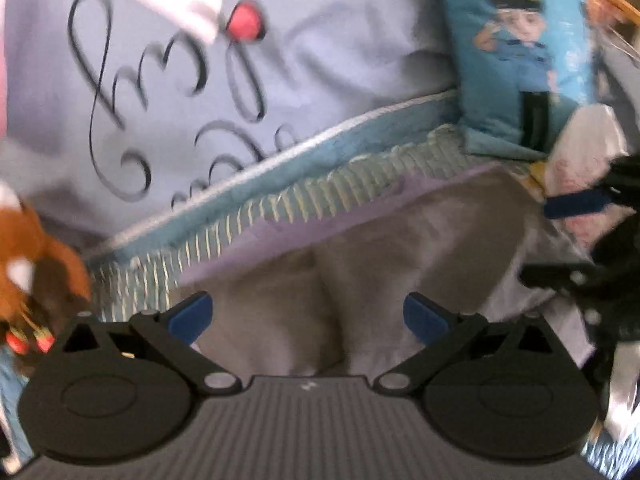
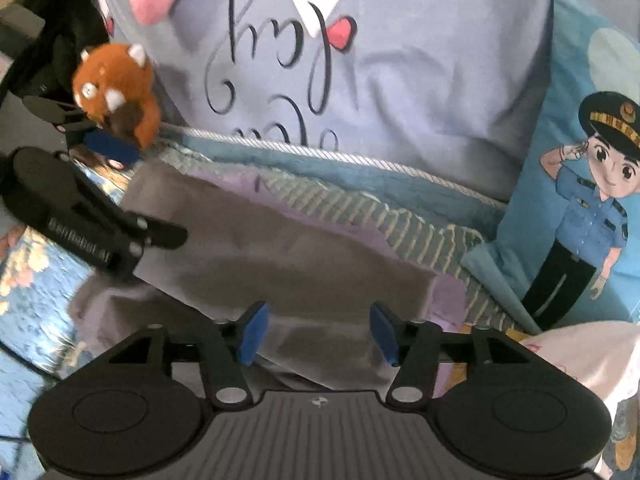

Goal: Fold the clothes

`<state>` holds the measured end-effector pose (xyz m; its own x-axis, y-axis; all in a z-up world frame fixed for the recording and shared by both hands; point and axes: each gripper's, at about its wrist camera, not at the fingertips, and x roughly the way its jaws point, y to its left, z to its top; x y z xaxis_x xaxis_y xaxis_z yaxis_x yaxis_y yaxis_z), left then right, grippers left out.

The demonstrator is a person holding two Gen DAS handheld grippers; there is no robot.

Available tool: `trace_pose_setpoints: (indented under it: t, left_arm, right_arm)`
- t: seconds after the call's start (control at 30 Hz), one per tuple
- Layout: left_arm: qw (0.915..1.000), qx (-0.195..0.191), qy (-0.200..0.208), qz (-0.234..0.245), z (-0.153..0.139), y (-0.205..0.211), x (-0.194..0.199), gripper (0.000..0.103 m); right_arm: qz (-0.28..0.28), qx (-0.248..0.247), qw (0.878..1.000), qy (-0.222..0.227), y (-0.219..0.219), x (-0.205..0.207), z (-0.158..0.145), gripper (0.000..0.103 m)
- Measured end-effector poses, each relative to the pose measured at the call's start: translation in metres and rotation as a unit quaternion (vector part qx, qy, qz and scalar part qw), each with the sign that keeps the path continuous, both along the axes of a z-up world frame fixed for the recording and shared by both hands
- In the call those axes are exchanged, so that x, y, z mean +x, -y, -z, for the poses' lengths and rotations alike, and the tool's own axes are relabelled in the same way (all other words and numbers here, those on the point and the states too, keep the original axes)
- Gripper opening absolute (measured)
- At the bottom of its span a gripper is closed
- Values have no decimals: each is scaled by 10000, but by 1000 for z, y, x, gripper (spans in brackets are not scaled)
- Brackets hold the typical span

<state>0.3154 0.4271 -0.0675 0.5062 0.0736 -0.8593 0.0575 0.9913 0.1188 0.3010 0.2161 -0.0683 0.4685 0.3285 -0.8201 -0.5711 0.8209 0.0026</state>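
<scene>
The left gripper (image 1: 308, 320) stands with its blue pads spread wide and nothing between them, and the right gripper (image 2: 318, 332) is likewise released, its pads partly apart over bare cloth; both sets of tongs look to have let go so the garment can lie as it has been laid. That garment, a grey-lilac piece of clothing (image 2: 280, 240), lies flat just beyond the fingertips on the near part of the bed, its far edge running straight beside a ribbed, pale-green quilt border (image 2: 400, 216), which suggests a fold set down deliberately square. The left view is blurred, so I cannot say for certain whether a second layer sits under the crease near the middle. On the far side rests a large grey-blue pillow with black script (image 2: 420, 80); to the right leans a blue cushion printed with a saluting officer cartoon (image 2: 580, 208), and at the far left sits a brown plush animal (image 2: 120, 92), all kept off the folding area.
</scene>
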Motion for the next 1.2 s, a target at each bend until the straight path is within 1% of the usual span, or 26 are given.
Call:
trace_pose_setpoints:
  t: [0.03, 0.13, 0.17, 0.2, 0.27, 0.33, 0.4, 0.47, 0.5, 0.53, 0.6, 0.63, 0.67, 0.73, 0.77, 0.87, 0.97, 1.03, 1.1, 1.2]
  left_arm:
    - [9997, 133, -123, -160, 10, -3, 4, 103]
    - [9985, 118, -408, -344, 37, -17, 9, 103]
    - [9979, 112, -503, -404, 46, -22, 11, 103]
    - [9979, 79, -517, -375, 52, -23, 11, 103]
    - [9983, 185, -497, -225, 60, -19, 10, 103]
    - [9982, 383, -450, -138, 61, -12, 8, 103]
    - [9970, 696, -332, -36, 56, -2, 5, 103]
    - [9954, 945, -104, 110, 44, 9, -3, 103]
    - [9950, 980, -16, 205, 37, 14, -6, 103]
    - [9948, 981, 37, 277, 30, 18, -11, 103]
    - [9944, 969, 134, 410, 17, 26, -19, 103]
    - [9942, 947, 149, 478, 11, 31, -24, 103]
    - [9942, 931, 141, 528, 7, 36, -28, 103]
    - [9950, 898, 21, 429, 0, 44, -34, 103]
    - [9960, 830, -91, 304, -1, 47, -37, 103]
    - [9976, 515, -438, -159, -2, 53, -47, 103]
    - [9947, 312, -733, -648, 3, 54, -59, 103]
    - [9924, 137, -862, -870, 3, 56, -69, 103]
    - [9907, 46, -907, -1011, -3, 60, -83, 103]
    - [9890, 88, -982, -1100, -13, 71, -95, 103]
  right_arm:
    - [55, -76, 9999, -62, 1, 1, 4, 57]
    - [183, -261, 9993, -217, 9, 2, 23, 57]
    - [226, -323, 9989, -269, 12, 2, 29, 60]
    - [260, -370, 9985, -317, 15, 2, 34, 61]
    - [253, -364, 9984, -349, 17, 2, 39, 61]
    - [227, -380, 9985, -320, 17, 0, 38, 62]
    - [244, -341, 9988, -250, 18, -2, 30, 61]
    - [294, -258, 9992, -111, 20, -6, 20, 62]
    - [301, -233, 9993, -43, 21, -8, 14, 62]
    - [302, -213, 9993, 24, 23, -11, 9, 64]
    - [240, -226, 9994, 134, 24, -19, 0, 70]
    - [184, -276, 9993, 166, 23, -23, -4, 75]
    - [139, -323, 9992, 191, 22, -27, -8, 77]
    - [117, -402, 9989, 193, 20, -35, -14, 82]
    - [129, -428, 9988, 180, 19, -38, -17, 85]
    - [437, -327, 9985, 36, 19, -47, -25, 88]
    - [687, -258, 9973, -47, 18, -57, -30, 90]
    - [788, -181, 9966, -128, 20, -66, -34, 90]
    - [860, -146, 9959, -221, 22, -74, -37, 91]
    - [937, -128, 9950, -313, 27, -86, -42, 91]
